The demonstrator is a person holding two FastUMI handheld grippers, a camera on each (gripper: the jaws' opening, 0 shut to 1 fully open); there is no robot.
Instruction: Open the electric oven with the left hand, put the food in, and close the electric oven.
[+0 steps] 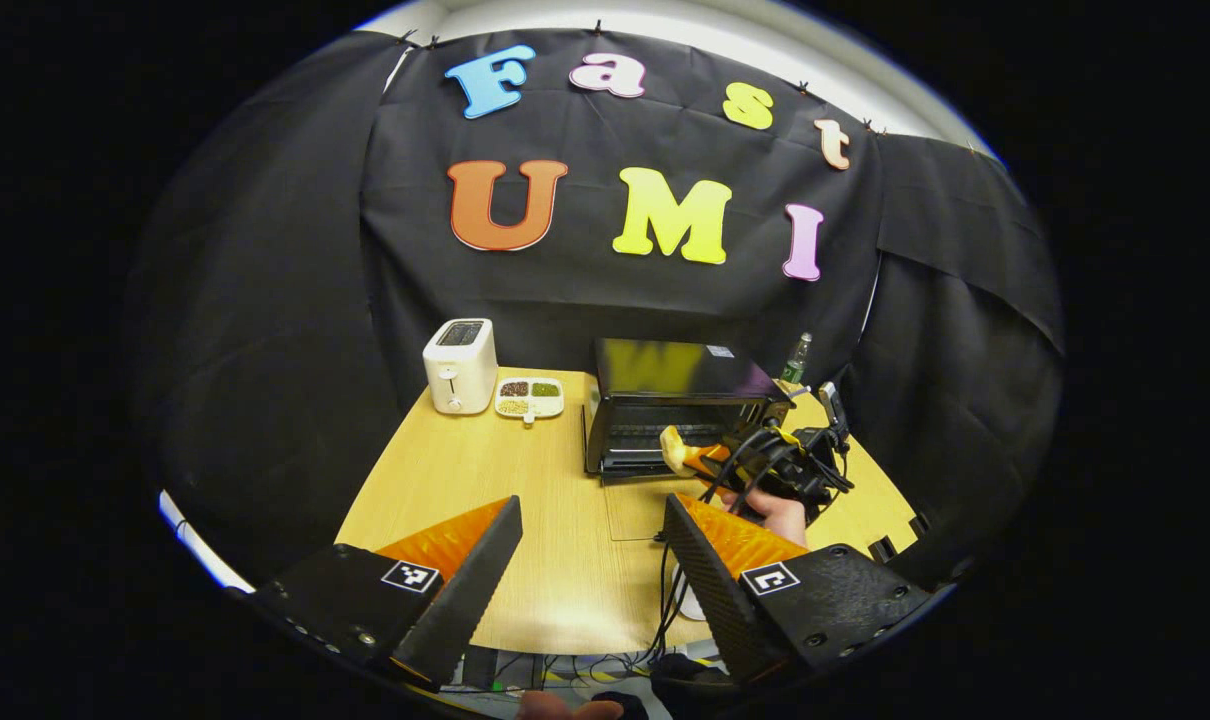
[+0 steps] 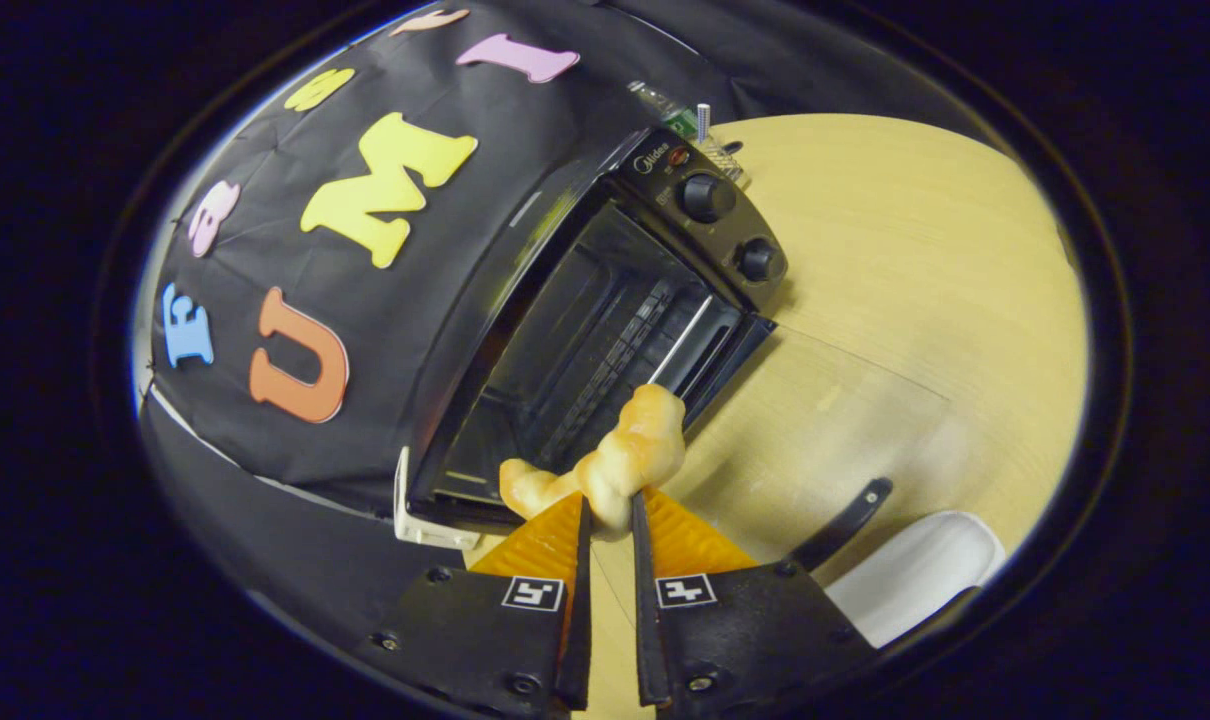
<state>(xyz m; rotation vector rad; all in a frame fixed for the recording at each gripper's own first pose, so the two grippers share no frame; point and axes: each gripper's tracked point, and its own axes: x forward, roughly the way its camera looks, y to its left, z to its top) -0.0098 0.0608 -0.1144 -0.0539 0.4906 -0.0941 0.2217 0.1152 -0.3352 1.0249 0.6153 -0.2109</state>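
The black electric oven (image 1: pixel 677 392) stands at the back of the wooden table with its glass door (image 2: pixel 845 400) folded down flat and the rack inside showing. My right gripper (image 2: pixel 610 515) is shut on a twisted golden pastry (image 2: pixel 625 455) and holds it at the oven's (image 2: pixel 585 330) mouth, just above the front edge of the opening. In the left gripper view, that right gripper (image 1: pixel 710 458) and the pastry (image 1: pixel 675 448) sit before the opening, a hand (image 1: pixel 780 512) behind them. My left gripper (image 1: pixel 590 540) hangs open and holds nothing, well back over the table's near side.
A white toaster (image 1: pixel 459 365) and a white divided dish of grains (image 1: pixel 530 397) stand left of the oven. A bottle (image 1: pixel 795 358) is behind its right corner. A white plate (image 2: pixel 915 570) lies by the door handle (image 2: pixel 845 525). Cables trail over the table's near edge.
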